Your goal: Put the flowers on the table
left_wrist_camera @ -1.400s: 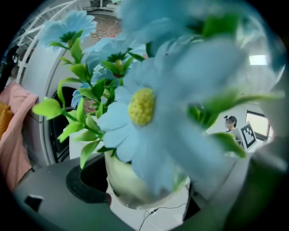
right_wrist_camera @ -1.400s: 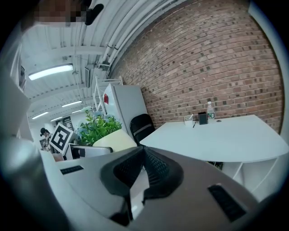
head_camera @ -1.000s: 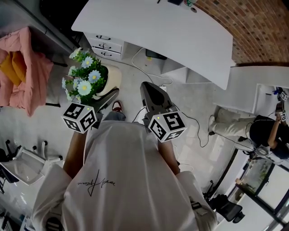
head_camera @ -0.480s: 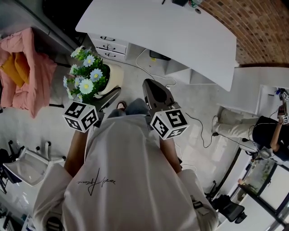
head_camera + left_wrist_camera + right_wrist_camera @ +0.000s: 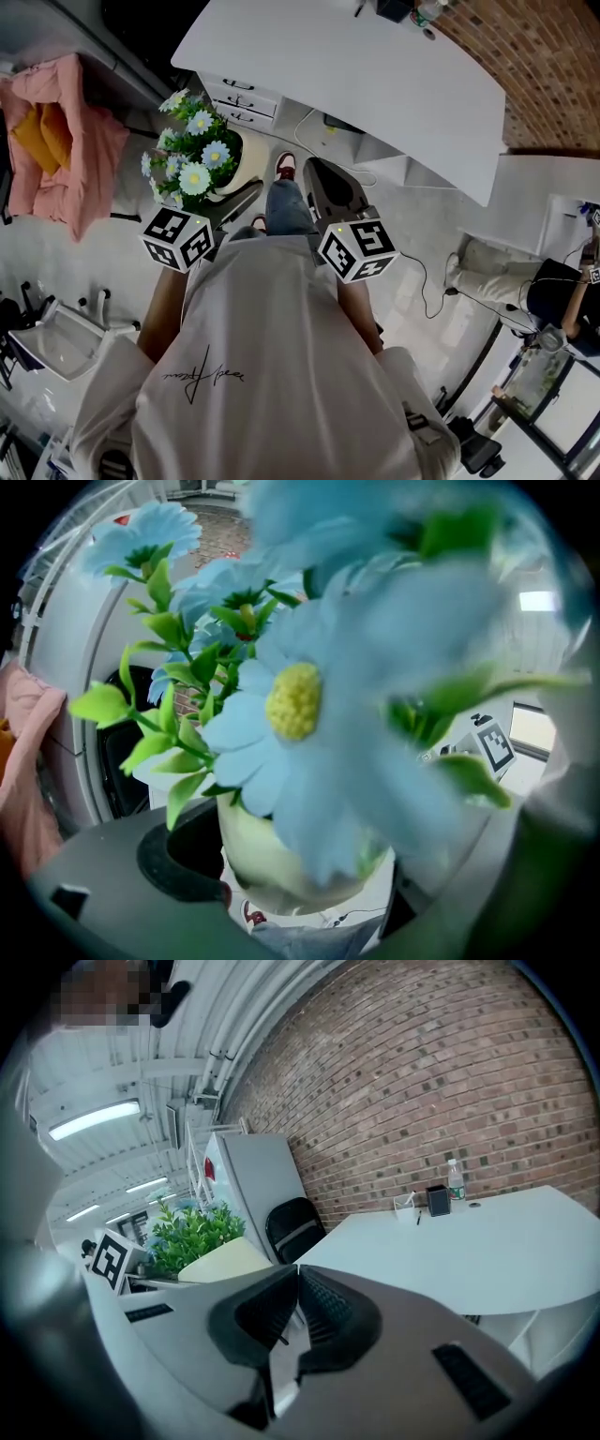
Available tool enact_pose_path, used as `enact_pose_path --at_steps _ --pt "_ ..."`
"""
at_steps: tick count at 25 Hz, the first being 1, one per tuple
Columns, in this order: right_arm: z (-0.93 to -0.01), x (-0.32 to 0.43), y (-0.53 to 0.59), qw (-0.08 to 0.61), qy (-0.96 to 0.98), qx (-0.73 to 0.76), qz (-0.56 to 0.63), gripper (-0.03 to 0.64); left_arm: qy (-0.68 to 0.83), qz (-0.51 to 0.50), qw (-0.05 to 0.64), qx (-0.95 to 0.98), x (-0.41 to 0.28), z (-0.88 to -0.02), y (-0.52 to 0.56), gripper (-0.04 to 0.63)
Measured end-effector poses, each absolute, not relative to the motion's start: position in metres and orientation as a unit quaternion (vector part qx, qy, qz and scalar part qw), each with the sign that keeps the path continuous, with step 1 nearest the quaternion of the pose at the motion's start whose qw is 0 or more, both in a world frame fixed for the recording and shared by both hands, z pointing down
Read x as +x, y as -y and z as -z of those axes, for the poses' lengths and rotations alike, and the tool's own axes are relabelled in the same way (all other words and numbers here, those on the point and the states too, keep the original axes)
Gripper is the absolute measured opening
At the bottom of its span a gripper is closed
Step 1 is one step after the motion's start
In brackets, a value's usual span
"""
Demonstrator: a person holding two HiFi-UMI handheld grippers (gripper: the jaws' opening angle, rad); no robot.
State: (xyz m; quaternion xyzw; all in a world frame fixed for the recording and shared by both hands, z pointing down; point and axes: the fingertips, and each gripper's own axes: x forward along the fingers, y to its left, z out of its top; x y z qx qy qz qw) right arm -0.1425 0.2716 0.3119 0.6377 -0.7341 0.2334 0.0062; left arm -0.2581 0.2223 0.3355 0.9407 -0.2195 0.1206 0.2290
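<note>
Head view looks down on the broad white table (image 5: 394,84), whose curved near edge runs across the top of the picture with most of its surface bare; below it lies pale floor (image 5: 412,234), open between the table and the person's white shirt (image 5: 272,375), with a set of drawers (image 5: 246,97) tucked under the table's left end and a pink cloth (image 5: 70,141) hanging just left of the flowers; the flowers (image 5: 197,155), pale blue daisies with green leaves in a cream pot (image 5: 232,159), are off the table, held over the floor just short of its left near corner; the left gripper (image 5: 234,186) clasps the pot from below, and in the left gripper view the pot (image 5: 281,855) sits squeezed between the two jaws of that gripper (image 5: 300,883) while the blooms (image 5: 295,700) fill the picture above them; the right gripper (image 5: 316,167) hangs beside the pot, apart from it, and in the right gripper view its jaws (image 5: 298,1279) are pressed together on nothing, with the table (image 5: 469,1251) stretching ahead; at its far end by the brick wall (image 5: 450,1072) stand a bottle (image 5: 456,1178), a dark holder (image 5: 437,1200) and a cup (image 5: 405,1208).
</note>
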Motion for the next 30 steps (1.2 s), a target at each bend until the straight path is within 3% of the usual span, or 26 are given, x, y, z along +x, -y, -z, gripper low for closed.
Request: enact_pose_path --at_steps 11,30 --pt "-0.316 -0.114 -0.194 0.007 0.752 0.613 -0.241 0.025 0.232 -0.127 0.240 0.934 -0.220 -0.342 -0.172 0.514" --pt "-0.335 0.016 -0.077 0.010 0.752 0.606 -0.260 0.025 0.249 -0.135 0.218 0.934 -0.103 -0.343 -0.062 0.514"
